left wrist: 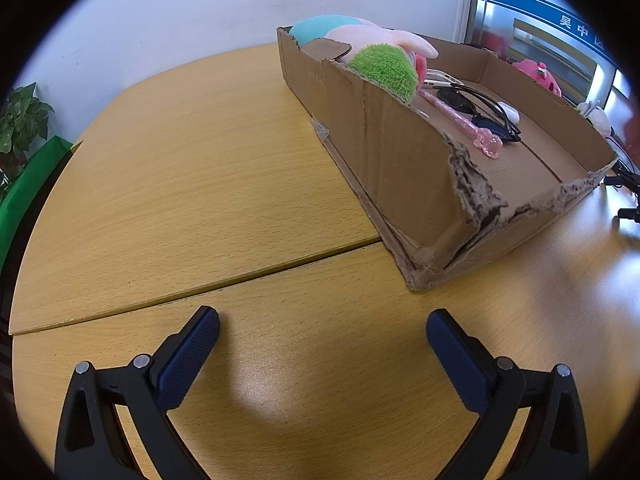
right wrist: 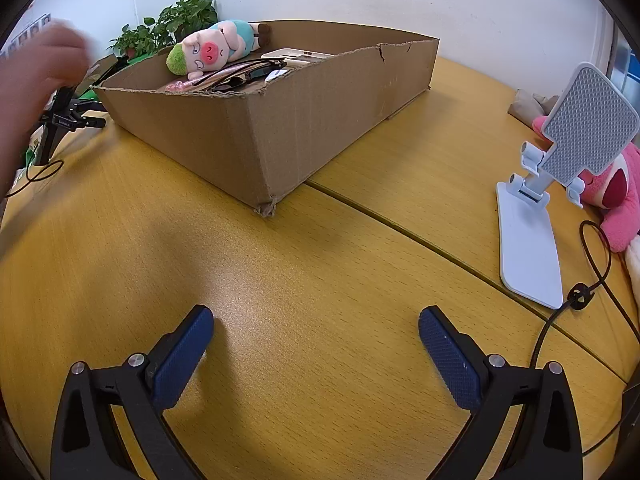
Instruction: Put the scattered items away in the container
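A shallow cardboard box [left wrist: 384,152] stands on the wooden table [left wrist: 200,160]; it also shows in the right wrist view [right wrist: 304,120]. Inside lie a plush pig with green hair [left wrist: 380,60], black sunglasses [left wrist: 480,108], a pink pen [left wrist: 460,120] and a small white object [left wrist: 510,112]. The pig [right wrist: 212,50] and sunglasses [right wrist: 256,72] show over the box's rim in the right wrist view. My left gripper [left wrist: 322,324] is open and empty, low over the table in front of the box. My right gripper [right wrist: 316,320] is open and empty, also short of the box.
A white phone stand [right wrist: 532,216] and a pink plush toy [right wrist: 616,196] sit at the right, with a black cable [right wrist: 576,292] beside them. A black tripod-like device [right wrist: 64,120] and a blurred hand [right wrist: 36,80] are at the left. Potted plants [right wrist: 172,20] stand behind.
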A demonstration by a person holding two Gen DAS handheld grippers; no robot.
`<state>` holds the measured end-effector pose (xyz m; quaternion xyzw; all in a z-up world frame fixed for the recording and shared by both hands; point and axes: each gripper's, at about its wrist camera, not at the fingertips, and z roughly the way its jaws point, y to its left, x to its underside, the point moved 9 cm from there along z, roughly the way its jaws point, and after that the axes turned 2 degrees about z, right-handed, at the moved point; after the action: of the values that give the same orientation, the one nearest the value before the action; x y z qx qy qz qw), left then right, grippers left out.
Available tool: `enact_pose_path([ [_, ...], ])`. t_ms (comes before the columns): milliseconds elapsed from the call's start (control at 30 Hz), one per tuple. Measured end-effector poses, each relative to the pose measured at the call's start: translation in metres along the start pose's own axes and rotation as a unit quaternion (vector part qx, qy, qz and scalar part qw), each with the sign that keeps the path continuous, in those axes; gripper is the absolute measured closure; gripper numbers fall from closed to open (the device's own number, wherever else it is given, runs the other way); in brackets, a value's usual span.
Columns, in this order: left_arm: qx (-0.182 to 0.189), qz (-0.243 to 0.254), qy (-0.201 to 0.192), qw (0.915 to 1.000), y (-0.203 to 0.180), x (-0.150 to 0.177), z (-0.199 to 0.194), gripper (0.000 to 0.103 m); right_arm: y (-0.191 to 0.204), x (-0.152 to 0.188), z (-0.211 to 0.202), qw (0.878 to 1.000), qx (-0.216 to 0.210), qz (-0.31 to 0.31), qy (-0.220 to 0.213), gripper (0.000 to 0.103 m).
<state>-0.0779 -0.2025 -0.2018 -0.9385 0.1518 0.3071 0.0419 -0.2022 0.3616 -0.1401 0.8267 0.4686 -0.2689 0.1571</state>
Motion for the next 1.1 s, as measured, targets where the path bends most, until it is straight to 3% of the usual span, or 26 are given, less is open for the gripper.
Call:
enact_pose_path([
  [700,-0.004,-0.003,0.0,1.0,-0.015,-0.019,0.002,0.0,-0.003,0.001,0.0,1.0,-0.001,-0.004,0.0,0.0],
  [767,-0.005,-0.004,0.0,1.0,-0.038,-0.035,-0.007,0.0,-0.003,0.001,0.0,1.0,-0.001,-0.004,0.0,0.0],
  [1100,-0.007,-0.006,0.0,1.0,-0.037,-0.035,-0.007,0.0,-0.003,0.002,0.001,1.0,-0.001,-0.004,0.0,0.0],
])
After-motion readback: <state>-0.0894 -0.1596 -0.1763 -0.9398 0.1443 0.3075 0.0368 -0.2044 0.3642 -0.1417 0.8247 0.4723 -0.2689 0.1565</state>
